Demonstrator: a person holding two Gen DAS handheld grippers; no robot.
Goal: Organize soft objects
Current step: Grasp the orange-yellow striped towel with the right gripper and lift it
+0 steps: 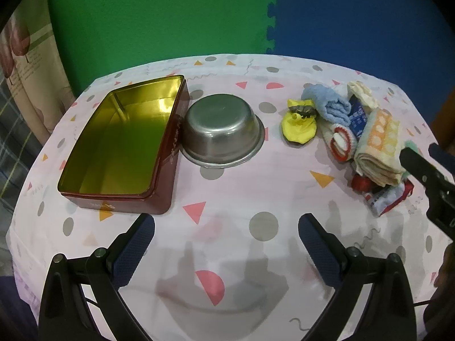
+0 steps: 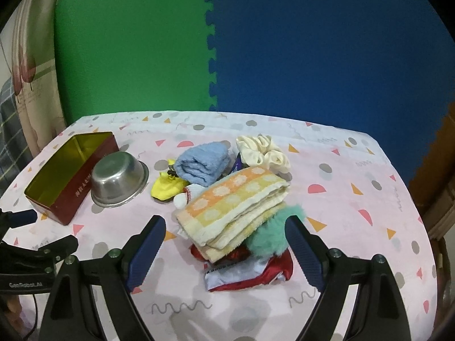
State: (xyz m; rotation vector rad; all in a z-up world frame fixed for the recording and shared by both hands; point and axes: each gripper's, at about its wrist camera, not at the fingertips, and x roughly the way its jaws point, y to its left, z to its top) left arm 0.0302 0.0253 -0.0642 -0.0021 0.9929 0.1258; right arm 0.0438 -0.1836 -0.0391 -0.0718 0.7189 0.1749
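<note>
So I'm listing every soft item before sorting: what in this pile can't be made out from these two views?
- Red item under the folded orange-yellow towel, both views: mostly covered, identity unclear.
- Dark blue packet, left view: wedged between the blue towel and the folded towel, print too small.
- Teal fluffy item, right view: partly behind the right claw; left view shows only a sliver.

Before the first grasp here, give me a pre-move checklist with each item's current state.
1. Right gripper open: ok.
2. Left gripper open, holding nothing: ok.
3. Tin lid off, nothing inside: ok.
4. Folded towel on top of pile, between right gripper's fingers: ok.
5. Bowl ready to receive items: not ok, upside down.
6. What lies under the pile: cannot tell.
</note>
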